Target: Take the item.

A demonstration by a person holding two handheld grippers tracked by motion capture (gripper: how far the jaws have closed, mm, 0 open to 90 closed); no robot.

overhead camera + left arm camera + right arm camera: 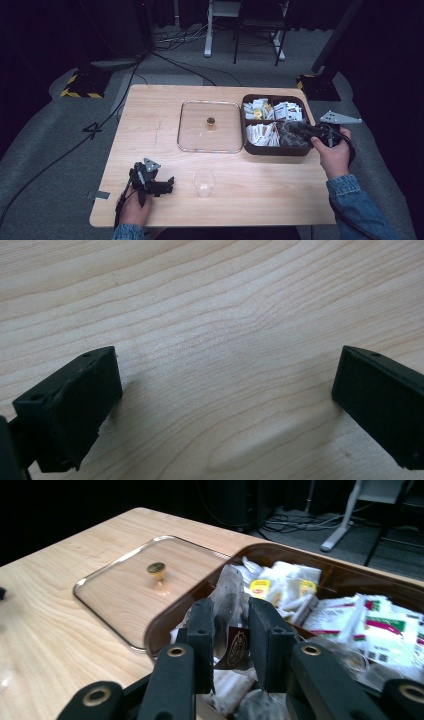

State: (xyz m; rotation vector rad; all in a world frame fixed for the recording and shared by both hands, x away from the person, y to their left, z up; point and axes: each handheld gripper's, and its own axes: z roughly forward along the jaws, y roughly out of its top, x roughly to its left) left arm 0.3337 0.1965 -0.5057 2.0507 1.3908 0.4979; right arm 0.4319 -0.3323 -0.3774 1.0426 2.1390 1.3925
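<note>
A dark brown compartment box (273,150) of tea bags and sachets stands at the table's right. My right gripper (231,611) is over its near-left compartment, shut on a clear tea bag packet (226,591) with a brown label, which stands upright between the jaws. In the high view the right gripper (296,128) reaches into the box from the right. My left gripper (168,184) rests low at the table's front left, pointing right. Its jaws stand wide apart over bare wood, and the left gripper (225,377) is open with nothing between them.
A clear glass lid (195,132) with a gold knob (210,121) lies flat left of the box. A clear plastic cup (204,183) stands near the front edge, just right of the left gripper. Cables and stands are on the floor behind the table (260,195).
</note>
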